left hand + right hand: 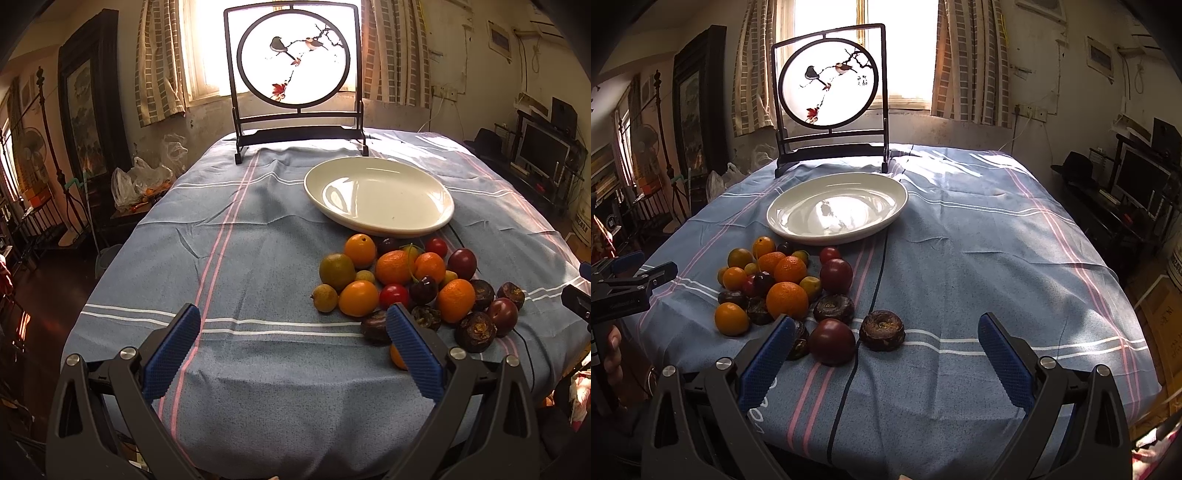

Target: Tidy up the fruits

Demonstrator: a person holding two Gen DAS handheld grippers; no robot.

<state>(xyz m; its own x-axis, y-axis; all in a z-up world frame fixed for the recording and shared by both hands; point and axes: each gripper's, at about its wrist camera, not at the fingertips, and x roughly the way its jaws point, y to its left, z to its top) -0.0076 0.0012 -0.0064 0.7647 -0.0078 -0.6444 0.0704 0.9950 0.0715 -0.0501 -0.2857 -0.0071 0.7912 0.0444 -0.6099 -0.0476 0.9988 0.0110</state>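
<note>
Left wrist view
Left gripper (293, 325): we see our fingers spread wide apart, nothing between them, only the blue striped tablecloth (236, 258).
Fruit pile (413, 280): it lies ahead and to the right of our right finger (413, 350); oranges, red and dark plums, small yellow-green fruits and dark brown ridged ones, packed touching each other.
Nearest fruit: a dark brown fruit (375, 326) sits just beside the tip of our right finger, and an orange (398, 357) is partly hidden behind that finger.
White plate (378, 195): beyond the pile, further ahead and right of the fingers, its near rim close to the rearmost fruits.
Bird screen (293, 66): upright at the far edge of the table, straight ahead.

Right wrist view
Right gripper (886, 326): we hold our fingers wide apart, gripping nothing.
Fruit pile (775, 284): ahead and to the left of our left finger (768, 358).
Between the fingers: a red plum (832, 341) and a dark brown ridged fruit (882, 329) lie just ahead, nearer the left finger; another dark fruit (799, 339) touches its tip.
White plate (837, 208): beyond the pile, ahead and slightly left.
Other gripper (635, 280): at the left edge, too partly shown to tell its state here.
</note>
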